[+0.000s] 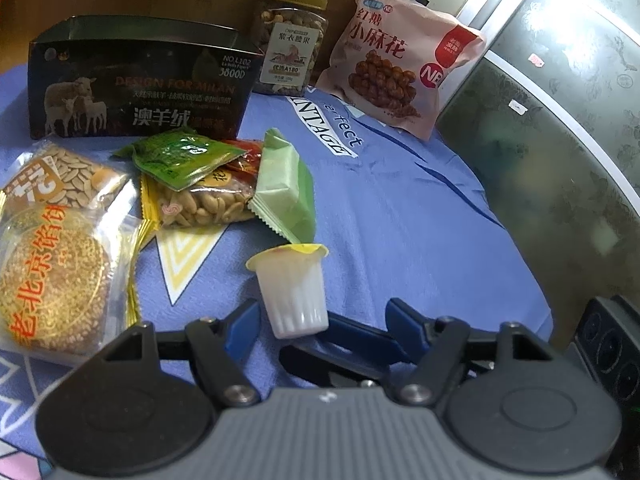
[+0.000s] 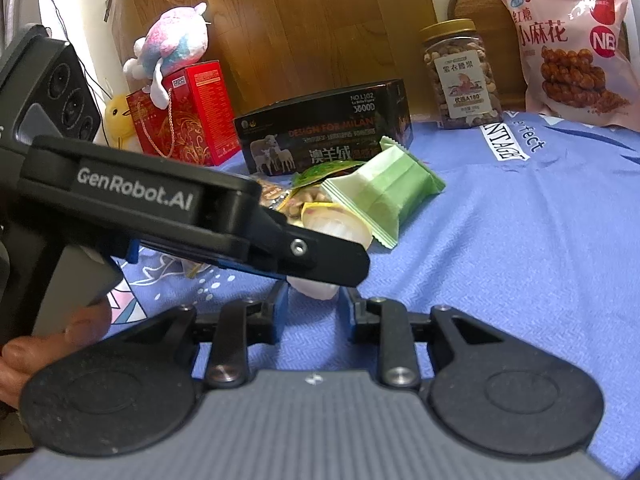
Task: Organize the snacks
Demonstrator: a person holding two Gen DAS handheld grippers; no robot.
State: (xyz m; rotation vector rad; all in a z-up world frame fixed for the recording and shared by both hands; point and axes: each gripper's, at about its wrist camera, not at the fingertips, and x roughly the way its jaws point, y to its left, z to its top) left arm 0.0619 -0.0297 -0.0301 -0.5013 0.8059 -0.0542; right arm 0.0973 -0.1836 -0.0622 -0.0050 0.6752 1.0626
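A small white jelly cup (image 1: 292,292) with a yellow lid stands on the blue cloth (image 1: 400,220), just right of the snack pile. My left gripper (image 1: 320,312) is open wide around it, its blue fingertips clear of both sides. In the right wrist view one left finger (image 2: 320,260) crosses in front and hides most of the cup (image 2: 314,286). My right gripper (image 2: 314,300) has its fingertips close on either side of the cup's base, with a thin gap showing. Its dark fingers (image 1: 360,340) reach in at the base.
The pile holds a green wafer pack (image 1: 284,184), a peanut bag (image 1: 200,204), a green sachet (image 1: 180,160), seed packs (image 1: 60,176) and a sesame cake (image 1: 52,284). Behind stand a black carton (image 1: 136,84), a nut jar (image 1: 290,40) and a pink bag (image 1: 400,60). A red box (image 2: 184,116) stands left.
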